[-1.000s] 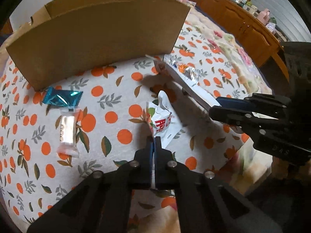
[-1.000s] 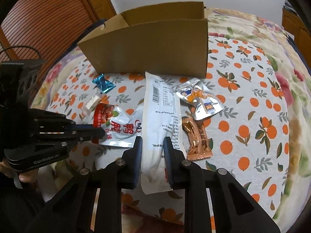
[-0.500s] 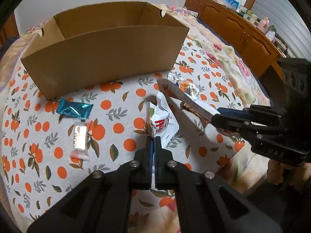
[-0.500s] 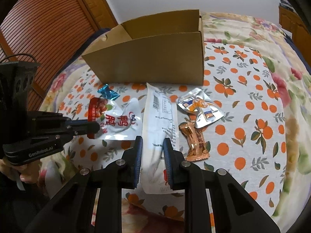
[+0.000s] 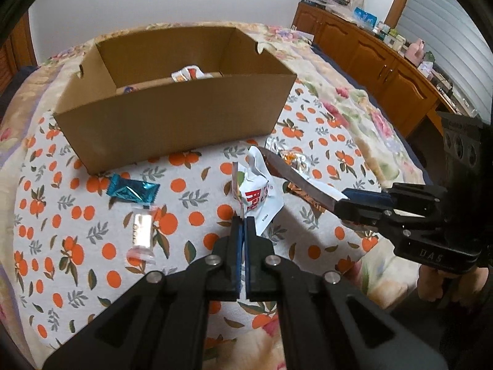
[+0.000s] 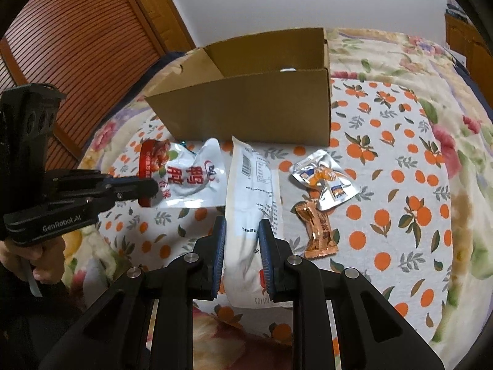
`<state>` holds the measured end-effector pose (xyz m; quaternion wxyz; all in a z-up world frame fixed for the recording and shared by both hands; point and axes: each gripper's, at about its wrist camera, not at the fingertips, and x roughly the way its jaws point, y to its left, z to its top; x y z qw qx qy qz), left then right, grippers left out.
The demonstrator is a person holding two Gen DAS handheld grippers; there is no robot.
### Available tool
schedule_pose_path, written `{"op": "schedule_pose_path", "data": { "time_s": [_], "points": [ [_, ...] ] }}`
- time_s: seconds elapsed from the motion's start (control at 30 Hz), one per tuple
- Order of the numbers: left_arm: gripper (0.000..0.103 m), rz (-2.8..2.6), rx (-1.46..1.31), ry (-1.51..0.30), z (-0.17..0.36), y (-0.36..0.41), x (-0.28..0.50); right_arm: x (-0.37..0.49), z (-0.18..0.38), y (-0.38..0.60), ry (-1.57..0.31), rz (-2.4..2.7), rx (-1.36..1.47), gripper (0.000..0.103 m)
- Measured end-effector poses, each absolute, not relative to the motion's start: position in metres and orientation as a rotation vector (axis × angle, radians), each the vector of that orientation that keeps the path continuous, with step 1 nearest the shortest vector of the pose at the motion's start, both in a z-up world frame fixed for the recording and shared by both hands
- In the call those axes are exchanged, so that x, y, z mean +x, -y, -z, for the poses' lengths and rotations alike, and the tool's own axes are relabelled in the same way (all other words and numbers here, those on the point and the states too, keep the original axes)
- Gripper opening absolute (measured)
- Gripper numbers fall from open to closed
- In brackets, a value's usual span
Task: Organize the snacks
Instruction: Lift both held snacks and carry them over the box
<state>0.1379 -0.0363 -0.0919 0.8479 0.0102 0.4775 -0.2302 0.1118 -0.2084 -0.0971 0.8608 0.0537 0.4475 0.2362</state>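
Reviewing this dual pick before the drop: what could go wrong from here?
1. The left gripper pinches only the edge of the red-and-white pouch; it could slip out.
2. The long white packet in the right gripper droops forward and could catch the cardboard box wall.

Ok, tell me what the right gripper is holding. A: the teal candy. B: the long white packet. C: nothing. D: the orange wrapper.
B: in the right wrist view the right gripper has its fingers closed on the long white packet, while the orange wrapper and the teal candy lie loose on the cloth.
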Motion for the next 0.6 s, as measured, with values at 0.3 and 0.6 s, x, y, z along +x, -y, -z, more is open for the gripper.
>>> {"op": "schedule_pose_path", "data": {
  "time_s": [0.3, 0.6],
  "points": [
    [0.0, 0.459, 0.0, -0.937, 0.058, 0.022, 0.144, 0.109, 0.07, 0.206, -0.887, -0.514, 0.086, 0.019],
    [0.0, 0.447, -0.025, -0.918, 0.051, 0.013, 0.15, 0.121, 0.086, 0.201, -0.935, -0.494, -0.008, 0.017]
  ]
}}
